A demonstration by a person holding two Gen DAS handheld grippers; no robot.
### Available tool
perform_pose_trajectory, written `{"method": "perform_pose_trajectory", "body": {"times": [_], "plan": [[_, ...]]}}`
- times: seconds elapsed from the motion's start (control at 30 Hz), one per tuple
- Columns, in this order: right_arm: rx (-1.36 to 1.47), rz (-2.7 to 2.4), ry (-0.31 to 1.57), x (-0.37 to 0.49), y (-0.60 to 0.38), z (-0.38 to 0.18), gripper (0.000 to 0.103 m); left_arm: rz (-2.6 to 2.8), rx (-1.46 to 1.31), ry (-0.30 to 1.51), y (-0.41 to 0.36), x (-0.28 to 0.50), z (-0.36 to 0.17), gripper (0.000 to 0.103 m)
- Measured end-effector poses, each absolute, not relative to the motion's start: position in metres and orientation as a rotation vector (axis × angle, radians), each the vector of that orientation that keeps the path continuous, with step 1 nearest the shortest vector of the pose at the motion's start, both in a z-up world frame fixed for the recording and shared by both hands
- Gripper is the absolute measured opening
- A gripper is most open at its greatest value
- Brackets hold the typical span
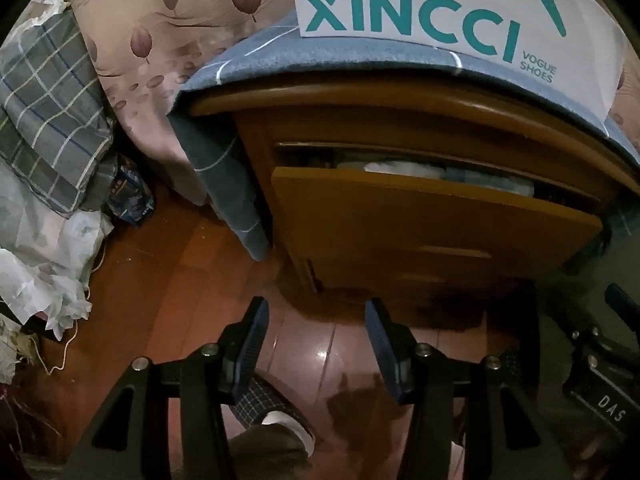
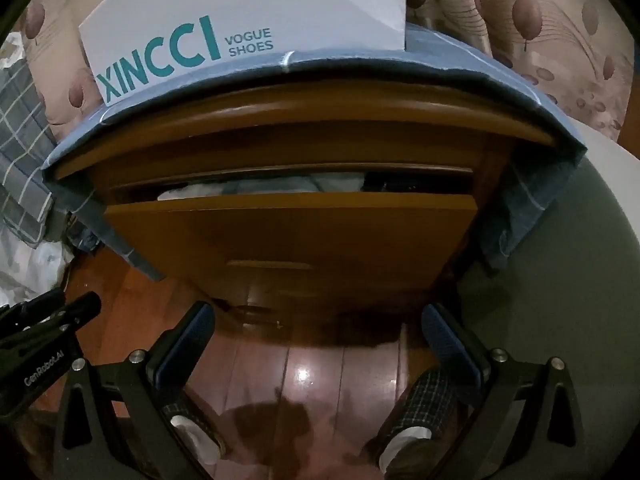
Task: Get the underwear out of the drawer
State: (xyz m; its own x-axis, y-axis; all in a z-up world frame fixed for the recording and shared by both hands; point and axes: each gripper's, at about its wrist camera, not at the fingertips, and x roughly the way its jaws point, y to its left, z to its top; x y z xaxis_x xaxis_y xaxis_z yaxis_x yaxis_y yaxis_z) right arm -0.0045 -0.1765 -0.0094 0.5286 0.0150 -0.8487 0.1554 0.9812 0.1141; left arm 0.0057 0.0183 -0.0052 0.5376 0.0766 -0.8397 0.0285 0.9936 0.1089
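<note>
2 grippers tilt down before ajar drawer [image 2: 288, 232]: left gripper [image 1: 316, 344] half-spread, right gripper [image 2: 316, 344] wide, both empty.

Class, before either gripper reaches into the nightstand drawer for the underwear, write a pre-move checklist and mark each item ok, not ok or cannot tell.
1. Top drawer pulled out: only a narrow gap, not ok for reaching in.
2. Underwear identifiable: folded fabric shows in the gap; which piece is underwear, cannot tell.
3. Right gripper open and empty: ok.
4. Left gripper empty, jaws partly open: ok.
5. Path to the drawer front clear: both grippers hang above bare floor, ok.
6. XINCCI shoe box sits on the cloth-covered top, clear of the drawer: ok.
</note>
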Motion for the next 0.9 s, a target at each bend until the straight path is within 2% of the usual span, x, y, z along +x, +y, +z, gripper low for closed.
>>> {"method": "perform_pose_trajectory", "body": {"times": [0.9], "plan": [[0.198,-0.097,1.038,-0.0048,-0.1764,-0.0157,0.102,0.004,0.149,1.012,0.0139,0.0050,-0.0037,0.051]]}}
